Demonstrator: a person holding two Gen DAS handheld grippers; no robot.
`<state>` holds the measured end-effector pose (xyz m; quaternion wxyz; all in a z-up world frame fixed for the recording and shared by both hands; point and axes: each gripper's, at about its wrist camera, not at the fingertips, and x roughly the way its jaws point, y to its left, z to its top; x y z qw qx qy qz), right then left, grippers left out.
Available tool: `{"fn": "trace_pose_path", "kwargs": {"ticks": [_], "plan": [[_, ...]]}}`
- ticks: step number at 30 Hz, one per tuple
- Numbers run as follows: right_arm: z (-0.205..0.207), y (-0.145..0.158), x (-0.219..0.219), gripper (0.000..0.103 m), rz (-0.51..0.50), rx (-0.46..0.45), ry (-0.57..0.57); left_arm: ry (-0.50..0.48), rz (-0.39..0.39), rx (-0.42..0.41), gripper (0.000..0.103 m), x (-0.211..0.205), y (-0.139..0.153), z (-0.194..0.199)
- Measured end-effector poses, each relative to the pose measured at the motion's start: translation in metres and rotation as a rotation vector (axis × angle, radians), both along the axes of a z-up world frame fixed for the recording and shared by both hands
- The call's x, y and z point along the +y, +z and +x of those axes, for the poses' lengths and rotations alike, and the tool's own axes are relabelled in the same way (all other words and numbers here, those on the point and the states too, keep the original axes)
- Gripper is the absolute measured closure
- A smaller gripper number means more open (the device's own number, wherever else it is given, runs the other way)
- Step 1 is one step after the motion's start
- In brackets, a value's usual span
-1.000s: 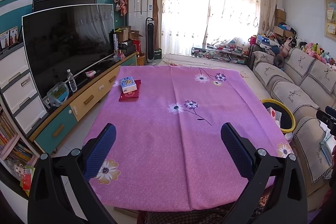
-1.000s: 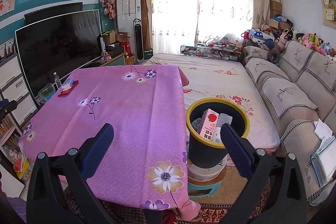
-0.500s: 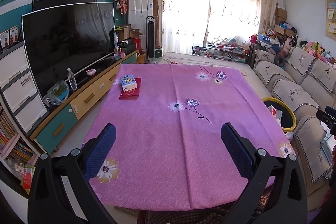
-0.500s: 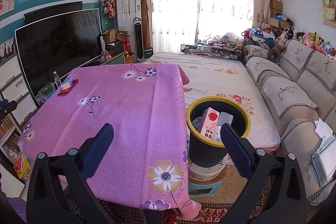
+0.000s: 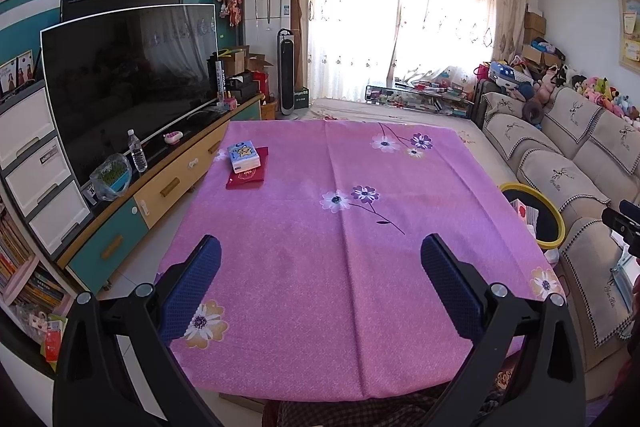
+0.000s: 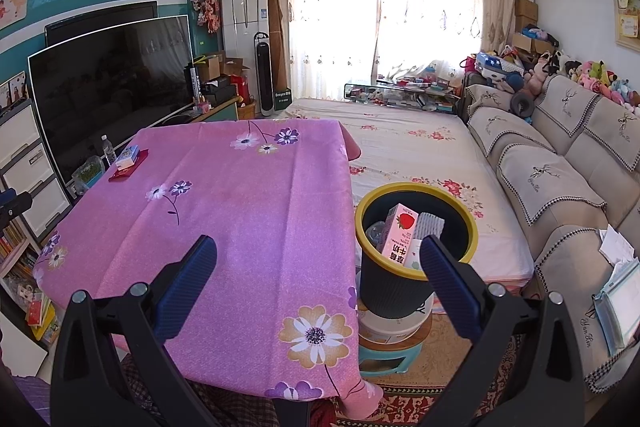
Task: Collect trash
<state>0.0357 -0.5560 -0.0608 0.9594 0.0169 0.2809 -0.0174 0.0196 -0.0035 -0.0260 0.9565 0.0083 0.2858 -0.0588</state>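
Note:
A dark bin with a yellow rim (image 6: 416, 269) stands on a stool right of the table; it shows at the right edge in the left wrist view as well (image 5: 554, 215). Inside lie a pink strawberry milk carton (image 6: 400, 237), a clear bottle (image 6: 375, 230) and a grey ribbed piece (image 6: 430, 226). My left gripper (image 5: 320, 279) is open above the near part of the pink flowered tablecloth (image 5: 320, 227), nothing between its fingers. My right gripper (image 6: 318, 283) is open over the table's near right corner, its right finger (image 6: 448, 287) in front of the bin.
A blue tissue pack (image 5: 243, 157) rests on a red flat item (image 5: 247, 174) at the table's far left. A TV (image 5: 128, 87) on a cabinet runs along the left, with a water bottle (image 5: 137, 151). A sofa (image 6: 560, 163) lines the right, with papers (image 6: 616, 267) on its arm.
The left wrist view has shifted slightly, so the bin sits a little further right in it. The right gripper has barely moved. Both grippers stay open.

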Motion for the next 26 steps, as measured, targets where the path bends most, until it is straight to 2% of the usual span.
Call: {"fn": "trace_pose_path", "kwargs": {"ticks": [13,16,22,26], "plan": [[0.002,-0.007,-0.001,0.006,0.003,0.009,0.001,-0.008,0.016,0.007,0.005,-0.007,-0.008,0.006],[0.005,-0.011,-0.002,0.006,0.004,0.015,0.002,-0.003,-0.009,0.035,0.005,-0.006,-0.011,0.016],[0.033,-0.013,0.0,0.006,0.019,0.042,0.041,0.017,-0.02,0.081,0.005,-0.004,-0.017,0.054],[0.084,-0.022,0.006,0.006,0.064,0.093,0.088,0.028,0.013,0.087,0.005,-0.006,-0.025,0.11]]}}
